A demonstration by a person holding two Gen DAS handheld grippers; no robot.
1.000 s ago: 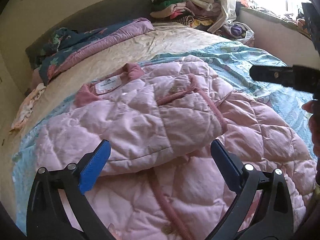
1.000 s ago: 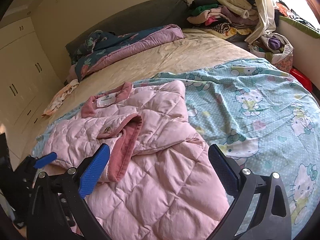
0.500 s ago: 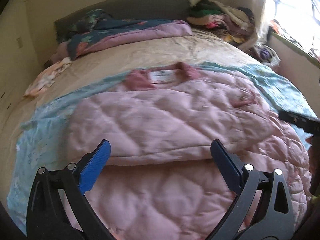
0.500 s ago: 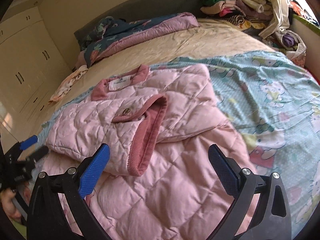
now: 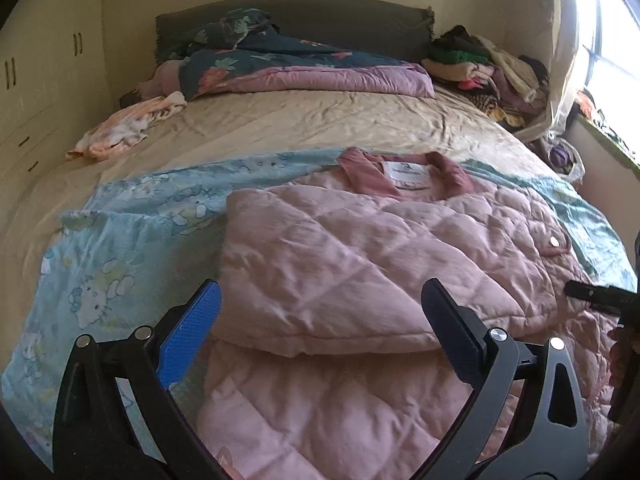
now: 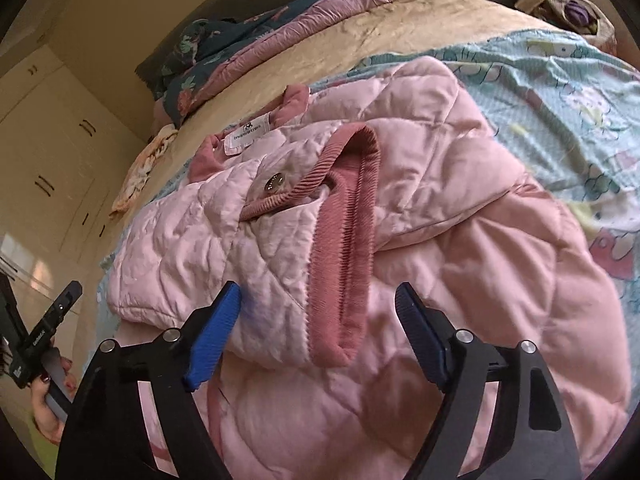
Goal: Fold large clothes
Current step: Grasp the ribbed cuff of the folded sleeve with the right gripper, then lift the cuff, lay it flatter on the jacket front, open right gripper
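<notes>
One pink quilted jacket [image 6: 420, 240] lies on the bed, on top of one blue cartoon-print sheet [image 5: 132, 240]. One sleeve is folded across its front, and the corduroy cuff [image 6: 344, 248] at that sleeve's end sits right between your right fingers, just ahead of the tips.

Your right gripper [image 6: 318, 328] is closing, jaws apart. Its blue left pad [image 6: 214, 336] is at the sleeve's edge, but you can't tell if it touches; the dark right pad [image 6: 420, 340] is clear of the cuff. No grip shows.

Your left gripper [image 5: 320, 328] is wide open, nothing pinched. The folded sleeve's lower edge runs between its two fingers, just beyond the tips; the left pad [image 5: 188, 336] is over the sheet, and the right one [image 5: 452, 336] is over the jacket.

One white label [image 5: 406, 170] at the collar [image 5: 364, 176], far ahead of the left fingers. One metal snap [image 6: 274, 182] ahead of the right fingers, beside the cuff.

Beyond the jacket, past both fingertips: one beige bedsheet [image 5: 320, 120], one floral quilt [image 5: 288, 68] by the dark headboard [image 5: 320, 16], one pale rag [image 5: 124, 128] ahead-left, one clothes pile [image 5: 488, 68] ahead-right.

One hand [image 6: 48, 404] shows left of your right fingers, holding the other gripper's handle.
</notes>
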